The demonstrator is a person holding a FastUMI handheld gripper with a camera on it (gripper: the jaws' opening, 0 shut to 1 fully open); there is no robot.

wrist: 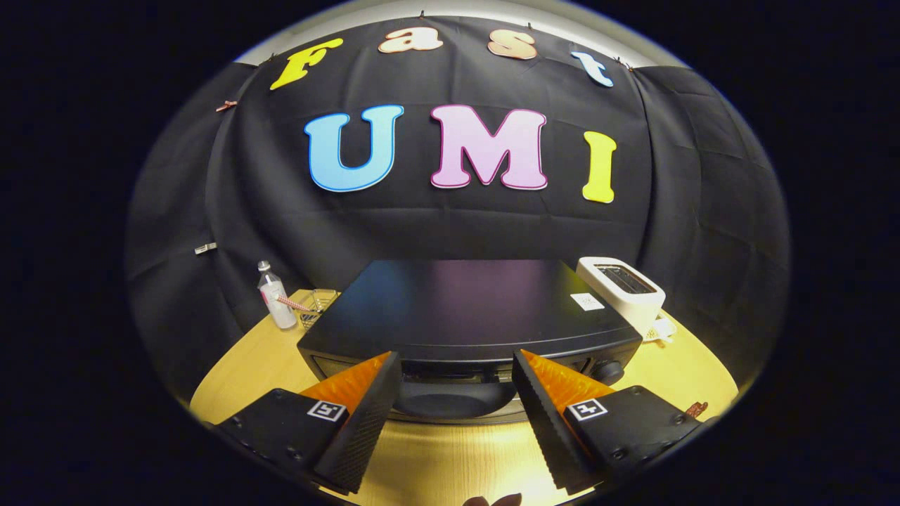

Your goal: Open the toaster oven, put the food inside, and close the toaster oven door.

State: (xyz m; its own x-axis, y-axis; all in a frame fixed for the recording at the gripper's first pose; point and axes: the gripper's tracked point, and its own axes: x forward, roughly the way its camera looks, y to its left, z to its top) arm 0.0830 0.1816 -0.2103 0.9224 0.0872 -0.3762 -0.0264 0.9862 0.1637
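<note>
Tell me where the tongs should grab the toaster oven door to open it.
Probably the handle bar along the door's top edge on the toaster oven, coming from the front and slightly above. That edge sits just ahead of the open tongs, running crosswise between the fingers, so closing over it and pulling down toward you looks natural. The handle's exact shape is hard to make out.

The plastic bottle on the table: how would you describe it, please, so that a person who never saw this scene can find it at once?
Start at the big black toaster oven on the wooden table, just ahead of the open gripper. To its left, near the black cloth wall, stands a small clear plastic bottle, upright. It is the only tall see-through thing, with a clear cap; the white pop-up toaster is on the other side.
</note>
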